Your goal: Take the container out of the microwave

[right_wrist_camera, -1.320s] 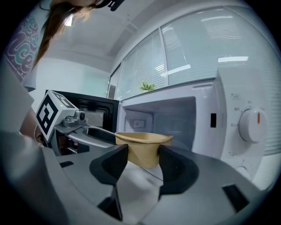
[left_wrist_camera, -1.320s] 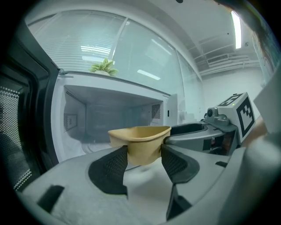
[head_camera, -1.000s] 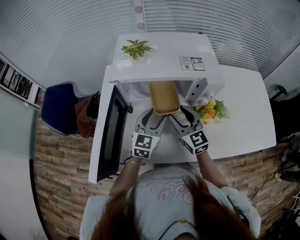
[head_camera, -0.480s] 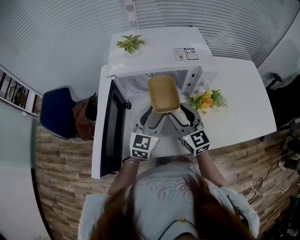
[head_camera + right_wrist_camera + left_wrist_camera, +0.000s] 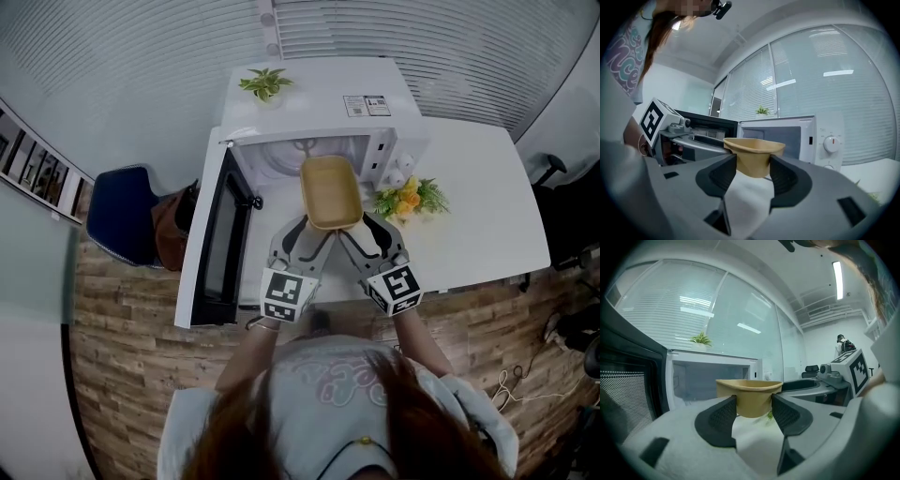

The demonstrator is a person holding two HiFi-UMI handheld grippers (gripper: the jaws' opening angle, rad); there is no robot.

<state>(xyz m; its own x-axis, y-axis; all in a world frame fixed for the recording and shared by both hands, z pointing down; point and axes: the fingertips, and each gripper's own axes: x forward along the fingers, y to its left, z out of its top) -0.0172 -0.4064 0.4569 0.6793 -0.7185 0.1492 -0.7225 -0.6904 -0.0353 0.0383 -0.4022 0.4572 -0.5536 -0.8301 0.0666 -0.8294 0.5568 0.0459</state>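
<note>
A person at a white bench holds a tan, open-topped container in the air just in front of a white microwave, using a two-jaw tool in each hand. The container is empty as far as the head view shows. It hangs clear of the bench top, its long side pointing into the oven's open cavity and its far end at the opening. Whether that end is wholly outside cannot be told.

The left tool is clamped on the near left part of the container, with both dark pads pressed against its walls. The right tool grips the near right part in the same way. The two tools sit side by side, angled inward toward each other.

The microwave's door is swung fully open to the left. A small potted plant stands on top of the oven. A bunch of yellow flowers lies on the bench beside the oven's control panel, where the right gripper view shows a round dial. A blue chair stands on the wood floor to the left of the bench.
</note>
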